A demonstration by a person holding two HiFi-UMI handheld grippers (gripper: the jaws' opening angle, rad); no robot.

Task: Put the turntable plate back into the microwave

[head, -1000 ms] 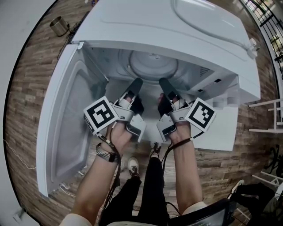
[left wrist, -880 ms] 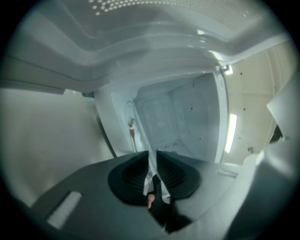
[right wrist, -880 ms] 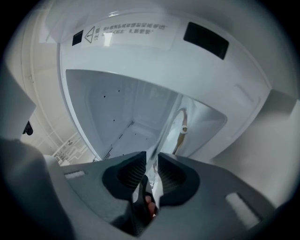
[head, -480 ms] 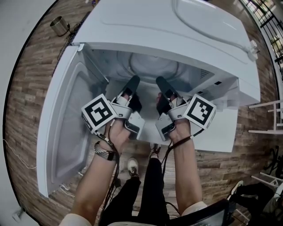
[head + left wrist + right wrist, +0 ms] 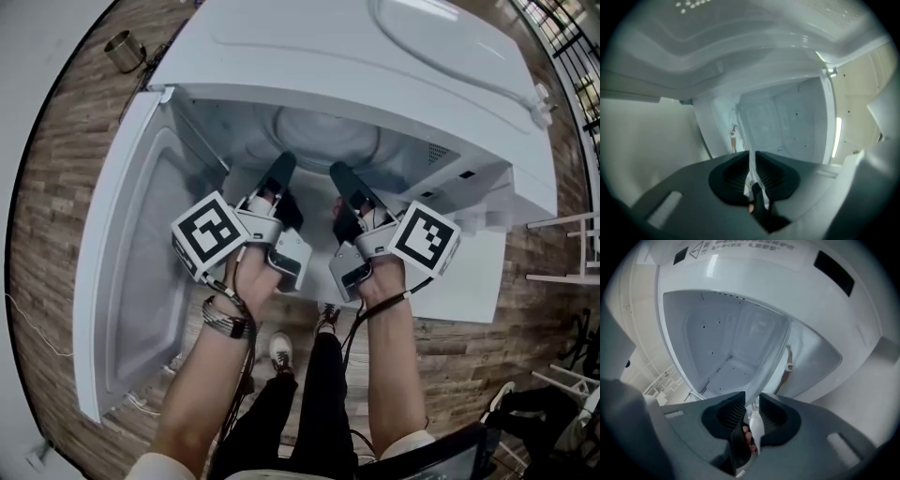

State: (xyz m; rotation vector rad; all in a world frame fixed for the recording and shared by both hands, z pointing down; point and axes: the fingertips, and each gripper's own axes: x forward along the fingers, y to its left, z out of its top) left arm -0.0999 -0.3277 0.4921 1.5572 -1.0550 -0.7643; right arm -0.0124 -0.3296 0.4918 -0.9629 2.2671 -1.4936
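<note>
Wooden floor (image 5: 66,187) surrounds a white open microwave (image 5: 375,66). Inside, the left gripper (image 5: 278,173) is closing, clamped on the near rim of the clear round glass plate (image 5: 323,139). The right gripper (image 5: 339,178) has its jaws opening, seemingly loose around that rim.

The floor (image 5: 84,141) consists of wood planks laid in staggered rows. A metal cup (image 5: 124,52) stands upright on it at the upper left, close to the corner of the open door. A thin white cable (image 5: 33,330) lies loose on the planks at the left edge. Two shoes (image 5: 281,351) of the person rest on the floor below the door opening. A white stand (image 5: 473,281) rises from the floor at the right; the microwave (image 5: 375,66) appears to sit on it. A white rack (image 5: 562,248) stands on the floor further right.
</note>
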